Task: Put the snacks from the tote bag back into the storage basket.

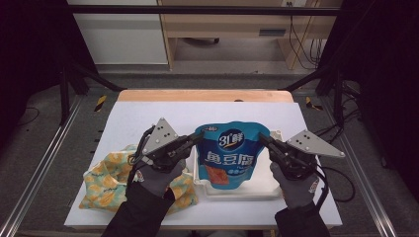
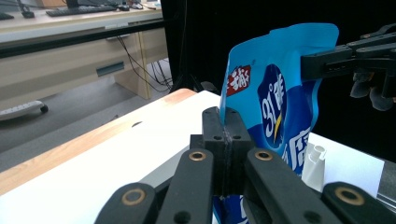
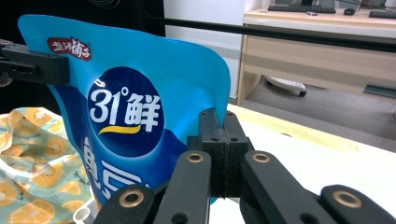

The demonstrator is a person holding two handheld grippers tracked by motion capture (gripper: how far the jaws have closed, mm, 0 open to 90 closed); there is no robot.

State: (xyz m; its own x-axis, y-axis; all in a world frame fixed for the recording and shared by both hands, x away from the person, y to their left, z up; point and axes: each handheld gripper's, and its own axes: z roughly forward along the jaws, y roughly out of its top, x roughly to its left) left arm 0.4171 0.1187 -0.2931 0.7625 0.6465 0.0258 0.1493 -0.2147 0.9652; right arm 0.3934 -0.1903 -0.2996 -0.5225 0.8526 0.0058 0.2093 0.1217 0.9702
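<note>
Yellow-and-mint fabric printed with orange slices, one crumpled cloth bag (image 1: 106,183), lies at the left front of my white tabletop (image 1: 148,113), partly under my left forearm. Just right of it I see my left gripper (image 1: 199,137), one of two black two-jaw tools, each in a grey-gloved hand. Its jaws are pressed together on the upper left edge of the single glossy blue snack pouch (image 1: 230,153), which carries white and red print and an orange patch low on its front. In the left gripper view the jaws meet flat against each other with the pouch's edge pinched between them, and the pouch (image 2: 275,102) rises upright beyond them.

That pouch stands between my two tools, its lower part over one shallow white plastic tray (image 1: 269,190) at the table's middle front; I cannot tell whether its bottom touches the tray.

On the right, my right gripper (image 1: 263,139) is clamped on the pouch's upper right edge. In the right gripper view the jaws are likewise closed on the pouch (image 3: 126,107), with the patterned cloth bag (image 3: 32,163) behind it at lower left.
</note>
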